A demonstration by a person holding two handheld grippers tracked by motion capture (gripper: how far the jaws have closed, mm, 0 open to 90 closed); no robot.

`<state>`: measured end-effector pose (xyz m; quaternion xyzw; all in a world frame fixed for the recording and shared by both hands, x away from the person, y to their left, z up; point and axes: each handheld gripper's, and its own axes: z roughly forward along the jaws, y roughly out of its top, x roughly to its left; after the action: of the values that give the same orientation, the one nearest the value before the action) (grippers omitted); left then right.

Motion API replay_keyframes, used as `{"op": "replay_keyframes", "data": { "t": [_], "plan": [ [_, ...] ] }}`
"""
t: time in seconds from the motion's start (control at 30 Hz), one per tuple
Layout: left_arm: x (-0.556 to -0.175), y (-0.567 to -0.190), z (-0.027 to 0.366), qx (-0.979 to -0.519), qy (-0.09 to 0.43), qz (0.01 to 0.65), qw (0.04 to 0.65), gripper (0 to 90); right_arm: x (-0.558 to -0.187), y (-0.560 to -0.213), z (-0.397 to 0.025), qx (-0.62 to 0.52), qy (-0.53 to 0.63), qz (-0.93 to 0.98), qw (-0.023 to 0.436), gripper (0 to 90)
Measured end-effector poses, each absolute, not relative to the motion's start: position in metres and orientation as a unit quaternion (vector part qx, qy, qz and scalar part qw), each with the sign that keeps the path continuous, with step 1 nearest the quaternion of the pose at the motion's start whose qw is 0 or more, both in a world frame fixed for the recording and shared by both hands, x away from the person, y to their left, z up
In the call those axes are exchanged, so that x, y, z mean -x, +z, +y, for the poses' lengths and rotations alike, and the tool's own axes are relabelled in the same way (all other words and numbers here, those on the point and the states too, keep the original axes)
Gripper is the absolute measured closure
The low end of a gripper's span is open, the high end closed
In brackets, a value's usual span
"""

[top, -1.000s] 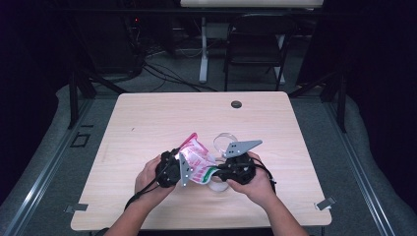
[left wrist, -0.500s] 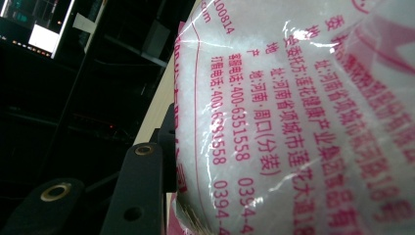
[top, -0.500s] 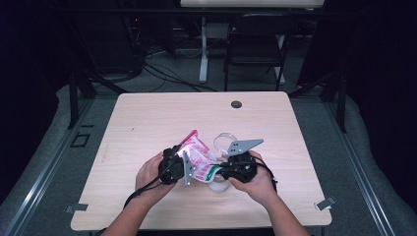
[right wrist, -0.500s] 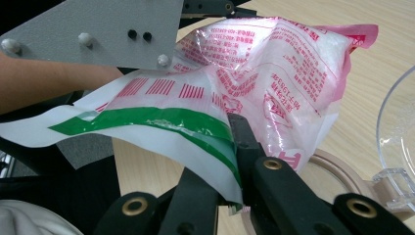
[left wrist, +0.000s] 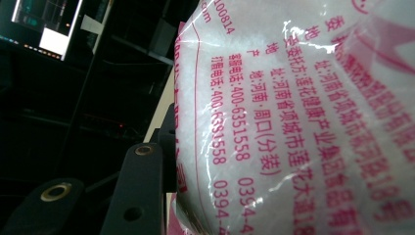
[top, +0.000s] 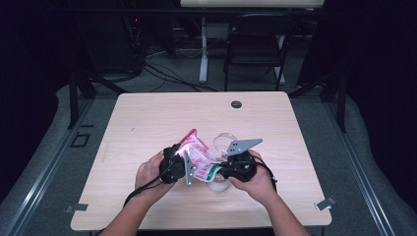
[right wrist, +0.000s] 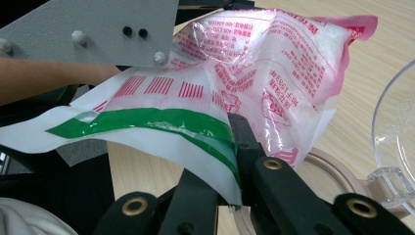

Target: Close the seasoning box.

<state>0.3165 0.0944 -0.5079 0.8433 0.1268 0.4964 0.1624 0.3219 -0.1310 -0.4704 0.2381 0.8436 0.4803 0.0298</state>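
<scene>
A pink-and-white plastic bag [top: 195,150] of white granules, printed in red, hangs just above the table between both grippers. My left gripper [top: 178,167] is shut on the bag's left side; in the left gripper view the bag [left wrist: 303,122] presses against one black finger [left wrist: 137,186] and hides the other. My right gripper [top: 224,172] is shut on the bag's green-striped edge [right wrist: 161,120], its jaws [right wrist: 234,128] closed over the film. The bag's full end [right wrist: 293,68] points away towards the table's back.
A clear round container [top: 225,141] stands just behind the right gripper, its rim [right wrist: 396,127] beside the bag. A pale wooden ring [right wrist: 337,171] lies under the bag. A black grommet [top: 236,104] sits near the table's far edge. The left gripper's grey plate [right wrist: 98,29] is close.
</scene>
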Motion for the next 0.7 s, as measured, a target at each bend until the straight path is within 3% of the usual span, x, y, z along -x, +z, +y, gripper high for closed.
{"op": "replay_keyframes", "data": {
  "t": [0.7],
  "plan": [
    [-0.3109, -0.5052, 0.0890, -0.814, 0.560, 0.090, 0.124, 60.9, -0.3240, -0.4739, -0.1351, -0.245, 0.482, 0.841, 0.023, 90.0]
  ]
}}
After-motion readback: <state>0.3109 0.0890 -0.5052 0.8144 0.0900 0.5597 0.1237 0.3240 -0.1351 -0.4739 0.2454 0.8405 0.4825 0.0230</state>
